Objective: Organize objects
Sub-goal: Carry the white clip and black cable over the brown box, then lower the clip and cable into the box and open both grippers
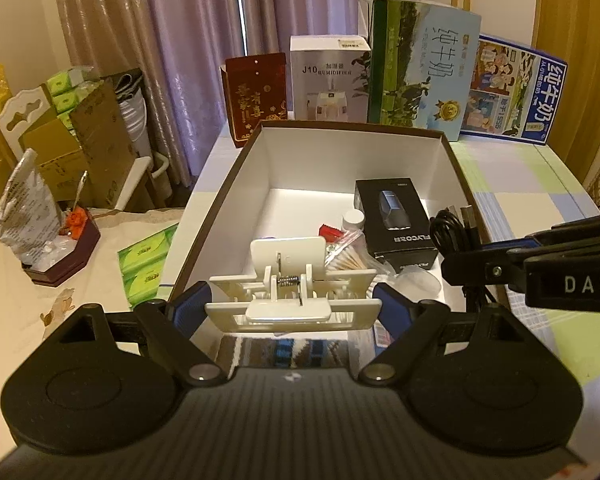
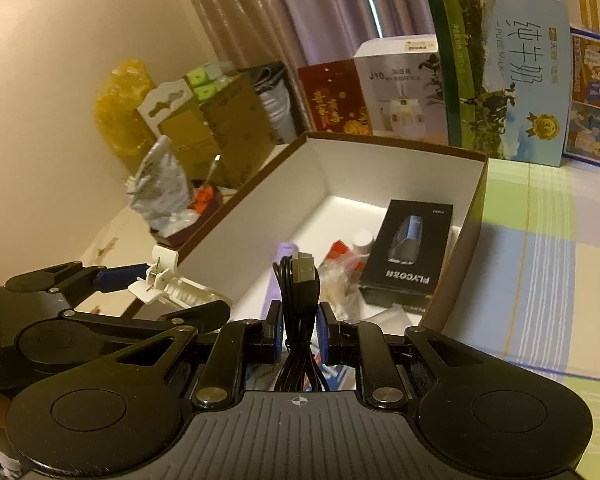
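Observation:
A white spring clamp [image 1: 288, 280] hangs over the near edge of an open brown box with white inside walls [image 1: 228, 184]. My left gripper [image 1: 292, 304] is shut on it, a blue pad pressing each end. From the right wrist view the clamp [image 2: 172, 284] sits left of the box [image 2: 260, 216]. My right gripper [image 2: 299, 320] is shut on a coiled black USB cable [image 2: 300, 276], its plug sticking up above the box's near right part. The same cable [image 1: 456, 224] shows at the box's right rim. A black FLYCO carton [image 1: 396, 220] lies inside.
The box also holds a bag of cotton swabs [image 1: 348, 260], a white-capped bottle [image 1: 354, 220], a red item and a purple item [image 2: 286, 250]. Upright cartons line the back: red [image 1: 256, 92], humidifier [image 1: 328, 80], milk [image 1: 416, 68]. Green tissue packs [image 1: 148, 268] and a cluttered dark tray [image 1: 60, 256] lie left.

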Motion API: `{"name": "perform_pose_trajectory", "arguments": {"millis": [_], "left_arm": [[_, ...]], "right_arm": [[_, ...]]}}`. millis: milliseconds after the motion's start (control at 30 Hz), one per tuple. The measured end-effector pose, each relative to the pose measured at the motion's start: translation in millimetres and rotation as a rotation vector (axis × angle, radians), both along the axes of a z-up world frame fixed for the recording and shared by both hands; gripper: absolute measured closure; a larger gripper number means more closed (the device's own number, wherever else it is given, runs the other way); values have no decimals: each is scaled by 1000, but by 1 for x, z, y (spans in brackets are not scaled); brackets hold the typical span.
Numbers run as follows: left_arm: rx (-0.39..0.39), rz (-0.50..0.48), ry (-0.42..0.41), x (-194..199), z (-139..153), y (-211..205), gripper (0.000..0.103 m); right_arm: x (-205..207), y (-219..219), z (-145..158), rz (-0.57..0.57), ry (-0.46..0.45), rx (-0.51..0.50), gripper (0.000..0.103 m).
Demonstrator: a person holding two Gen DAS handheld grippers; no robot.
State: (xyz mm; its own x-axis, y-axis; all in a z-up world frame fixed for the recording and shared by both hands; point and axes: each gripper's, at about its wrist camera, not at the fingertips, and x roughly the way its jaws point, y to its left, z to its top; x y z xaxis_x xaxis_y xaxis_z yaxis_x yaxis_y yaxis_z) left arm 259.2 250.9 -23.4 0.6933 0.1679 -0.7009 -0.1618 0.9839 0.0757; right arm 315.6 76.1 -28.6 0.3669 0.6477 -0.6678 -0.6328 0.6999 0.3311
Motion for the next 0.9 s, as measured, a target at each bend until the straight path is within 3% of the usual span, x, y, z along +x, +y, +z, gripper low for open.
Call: {"name": "perform_pose_trajectory", "arguments": {"millis": [533, 900], "left_arm": [[-42, -27, 87, 50, -37, 30, 18], [-77, -38, 113, 66, -44, 42, 17]], "right_arm": [[34, 26, -17, -63, 10, -68, 89], [42, 36, -20, -79, 22, -69, 89]]}}
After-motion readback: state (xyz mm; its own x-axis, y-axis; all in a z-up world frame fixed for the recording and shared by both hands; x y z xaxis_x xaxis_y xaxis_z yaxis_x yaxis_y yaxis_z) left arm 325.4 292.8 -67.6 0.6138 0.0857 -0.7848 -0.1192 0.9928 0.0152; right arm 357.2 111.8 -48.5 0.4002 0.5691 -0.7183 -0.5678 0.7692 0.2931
